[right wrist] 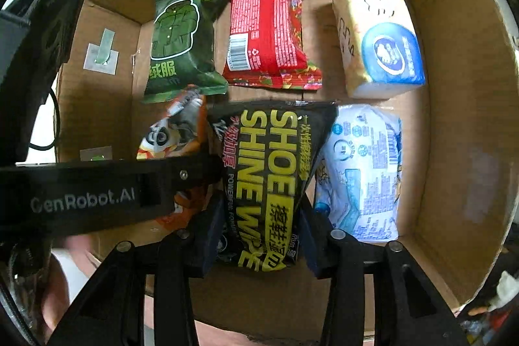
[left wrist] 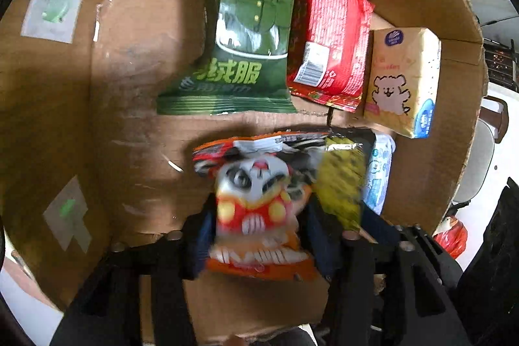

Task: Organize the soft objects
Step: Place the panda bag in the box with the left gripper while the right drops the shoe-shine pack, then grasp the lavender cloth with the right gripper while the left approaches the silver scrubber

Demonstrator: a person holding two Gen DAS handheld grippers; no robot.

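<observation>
1. Cardboard box (left wrist: 42, 119): one, open at the top. Both of my tongs point down into it. Its wall carries two pale tape patches (left wrist: 52, 8), at 9 and 7 o'clock in the left wrist view.
2. Soft packs in the box: six, one of each kind, all lying on the floor in two rows of three.
3. Far row, left to right in the left wrist view:
   - one green pack (left wrist: 246, 31) at 12 o'clock
   - one red pack (left wrist: 331, 34) at 1 o'clock, touching the green one
   - one yellow tissue pack (left wrist: 402, 80) at 2 o'clock, just beside the red
4. Near row, left to right in the right wrist view:
   - one orange panda pack (right wrist: 172, 135) at 9 o'clock
   - one black-and-yellow shoe wipe pack (right wrist: 266, 171) at centre
   - one white-and-blue pack (right wrist: 366, 171) at 3 o'clock, with the black pack's edge lapping over it
5. Left gripper (left wrist: 258, 226): jaws parted. The orange panda pack lies between the fingers, blurred, at 6 o'clock in its own view. I see no squeeze on it, so I read the pack as released.
6. Right gripper (right wrist: 259, 226): jaws parted. The shoe wipe pack lies flat between the fingers, with the pads just beside its edges and not pinching it.
7. The left tong's black finger crosses the right wrist view at 8 o'clock, over the orange pack.
</observation>
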